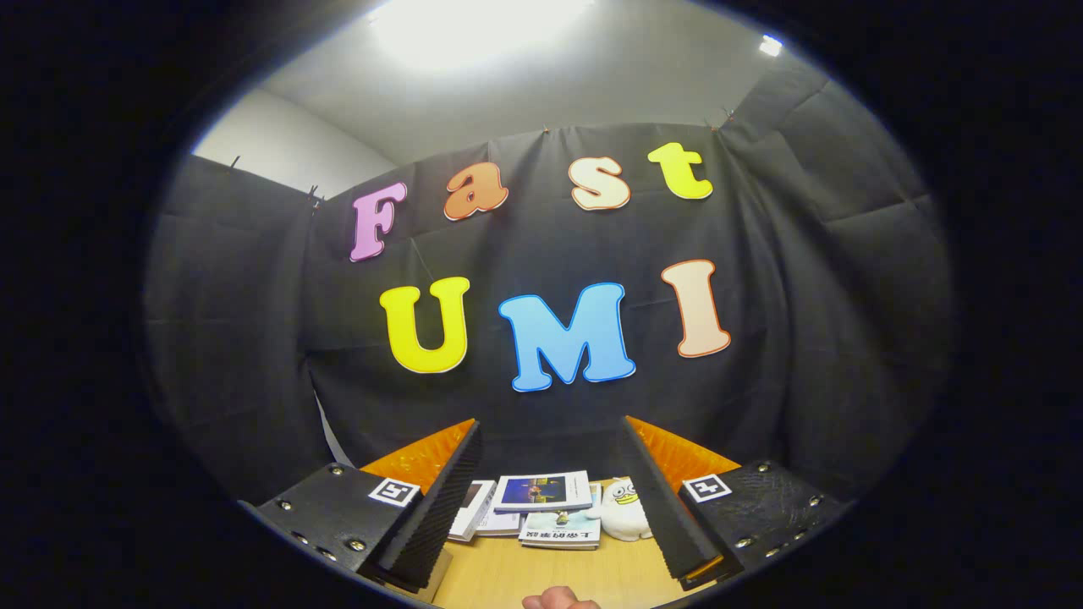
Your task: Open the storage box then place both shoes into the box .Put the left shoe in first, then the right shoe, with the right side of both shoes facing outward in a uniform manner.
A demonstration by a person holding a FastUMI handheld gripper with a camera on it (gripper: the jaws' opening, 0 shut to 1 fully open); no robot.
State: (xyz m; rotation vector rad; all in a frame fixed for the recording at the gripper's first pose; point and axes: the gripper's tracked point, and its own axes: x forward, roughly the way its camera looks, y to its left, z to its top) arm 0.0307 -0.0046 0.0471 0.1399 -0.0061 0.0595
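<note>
My gripper (550,440) stands open, its two fingers (444,499) spread wide with nothing between them. It is tilted up toward the black cloth wall of the booth, well above the wooden table (508,575). Beyond the fingers, at the back of the table against the wall, lie several books (541,492) in a loose pile and a small white plush toy (624,510). A fingertip of a person (558,600) shows just below the gap between the fingers.
The black cloth wall (541,406) rises right behind the books and wraps around both sides. A bright ceiling light (474,30) is overhead.
</note>
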